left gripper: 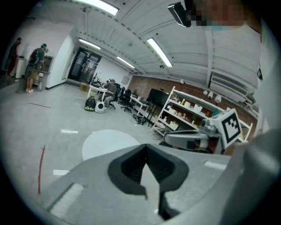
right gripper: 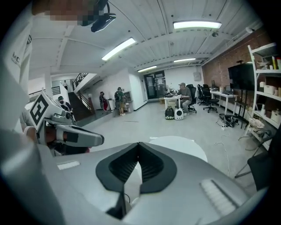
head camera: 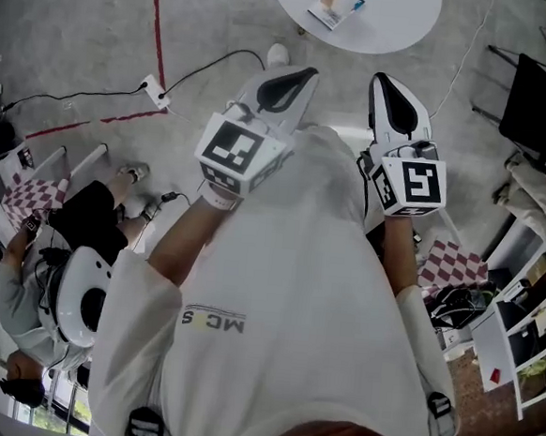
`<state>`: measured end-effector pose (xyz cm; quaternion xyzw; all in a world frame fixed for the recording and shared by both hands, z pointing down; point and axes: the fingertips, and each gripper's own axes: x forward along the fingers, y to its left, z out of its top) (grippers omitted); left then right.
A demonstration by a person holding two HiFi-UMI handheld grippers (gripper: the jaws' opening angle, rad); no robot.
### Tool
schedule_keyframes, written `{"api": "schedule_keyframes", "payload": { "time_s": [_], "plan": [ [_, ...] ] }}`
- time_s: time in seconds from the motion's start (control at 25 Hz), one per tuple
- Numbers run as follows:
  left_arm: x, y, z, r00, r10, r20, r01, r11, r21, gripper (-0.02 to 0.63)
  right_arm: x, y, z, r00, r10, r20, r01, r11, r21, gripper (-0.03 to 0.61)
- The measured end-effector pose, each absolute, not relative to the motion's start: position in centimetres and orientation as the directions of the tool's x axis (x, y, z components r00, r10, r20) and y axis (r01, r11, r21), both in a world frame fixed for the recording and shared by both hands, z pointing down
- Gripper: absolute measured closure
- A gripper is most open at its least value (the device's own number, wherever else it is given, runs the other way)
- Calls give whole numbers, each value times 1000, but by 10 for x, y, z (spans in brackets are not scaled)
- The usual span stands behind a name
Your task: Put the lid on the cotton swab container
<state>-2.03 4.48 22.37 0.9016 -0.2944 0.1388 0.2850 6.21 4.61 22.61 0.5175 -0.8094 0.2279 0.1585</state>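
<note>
Holding my left gripper and right gripper against my white shirt, both pairs of jaws together on nothing, I point them at 12 o'clock. At 12 o'clock stands a round white table with a small pack on it. Whether that's the swab container, I cannot tell.

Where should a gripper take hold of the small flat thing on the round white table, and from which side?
Probably across its two long edges, coming from above: the small flat thing lies flat near the rim of the round white table, so little side height shows. It is too small to tell more. The left gripper and right gripper are shut and empty.
</note>
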Motion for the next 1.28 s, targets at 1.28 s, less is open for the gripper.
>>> {"api": "schedule_keyframes", "payload": {
  "time_s": [1.28],
  "plan": [
    [12, -79, 375, 758, -381, 530, -627, -649, 431, 615, 68, -74, 375, -510, -638, 576, -846, 493, -203, 581]
  ]
}}
